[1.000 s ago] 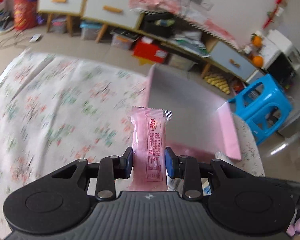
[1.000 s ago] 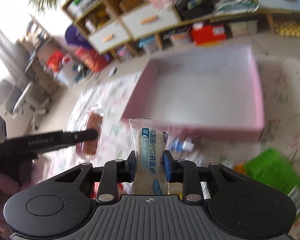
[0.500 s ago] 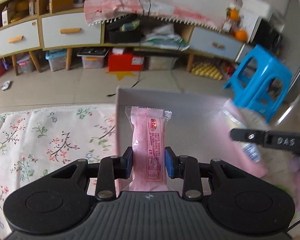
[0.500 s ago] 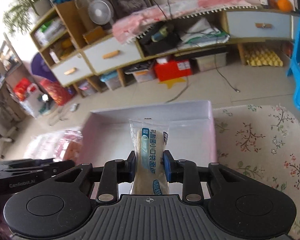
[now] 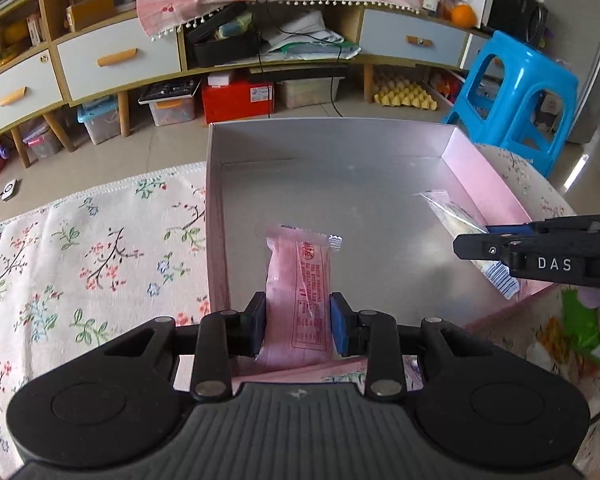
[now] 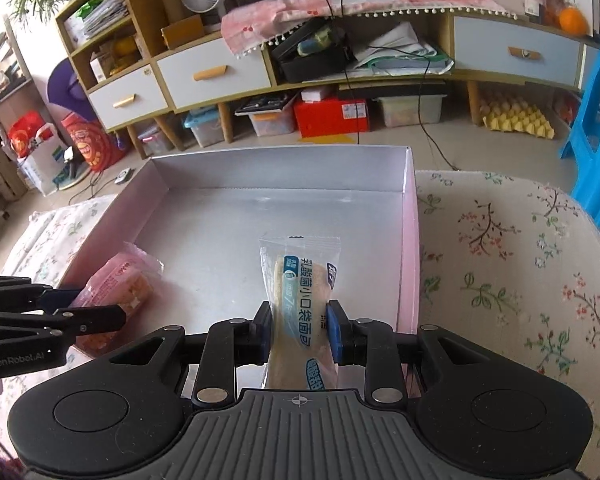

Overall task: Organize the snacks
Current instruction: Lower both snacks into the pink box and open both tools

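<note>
— Why both over the box (image 5: pixel 216 216)?
— It sits just ahead, so each snack drops in. My left claw (image 5: pixel 298 330) is clamped on the pink pack (image 5: pixel 300 280), my right claw (image 6: pixel 300 334) on the bun (image 6: pixel 300 284), each held above the floor.

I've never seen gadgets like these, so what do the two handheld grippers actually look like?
Both match: the left gripper and right gripper have matte black bodies, ribbed in the middle, with round discs, silver rivets and blue finger pads. White lettering reads "DAS" on the right one's side and "GenRobot.AI" on the left one's.
</note>
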Tool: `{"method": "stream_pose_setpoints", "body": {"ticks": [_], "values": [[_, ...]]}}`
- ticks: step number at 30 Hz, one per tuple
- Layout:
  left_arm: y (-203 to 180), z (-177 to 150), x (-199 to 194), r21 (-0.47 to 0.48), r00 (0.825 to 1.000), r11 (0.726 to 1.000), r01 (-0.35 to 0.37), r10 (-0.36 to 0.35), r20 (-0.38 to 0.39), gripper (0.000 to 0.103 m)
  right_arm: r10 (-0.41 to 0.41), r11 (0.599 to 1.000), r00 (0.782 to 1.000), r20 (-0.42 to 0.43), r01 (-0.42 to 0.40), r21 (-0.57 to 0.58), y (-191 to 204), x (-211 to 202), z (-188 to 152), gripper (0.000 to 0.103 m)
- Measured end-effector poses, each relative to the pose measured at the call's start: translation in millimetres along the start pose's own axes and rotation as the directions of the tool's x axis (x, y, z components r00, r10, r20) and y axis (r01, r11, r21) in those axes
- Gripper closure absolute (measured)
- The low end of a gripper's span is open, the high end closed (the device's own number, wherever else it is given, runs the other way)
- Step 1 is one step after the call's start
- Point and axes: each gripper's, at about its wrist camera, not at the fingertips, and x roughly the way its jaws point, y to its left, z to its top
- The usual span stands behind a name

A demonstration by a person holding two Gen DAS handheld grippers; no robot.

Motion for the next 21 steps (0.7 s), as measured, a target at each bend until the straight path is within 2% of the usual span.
{"method": "stream_pose_setpoints", "body": {"ticks": [8,14,21], "values": [[5,-2,-7,-0.032,1.000,0.999,0.008,-0.009,-0.029,0.073,0.017,1.000,0.999,-0.027,-0.017,-0.014,8,-5,-5,0.076],[8,2,-7,-0.082,0.996,0.996,0.040,-0.033,0.087,0.073,0.009,1.000,1.000,0.014,-0.009,0.022,1,0,3,0.076],[6,4,8,-0.095,0.996,0.995,0.036,-0.028,0.079,0.073,0.007,0.999,0.999,0.037,-0.008,0.031,-2,6,7,0.074]]}}
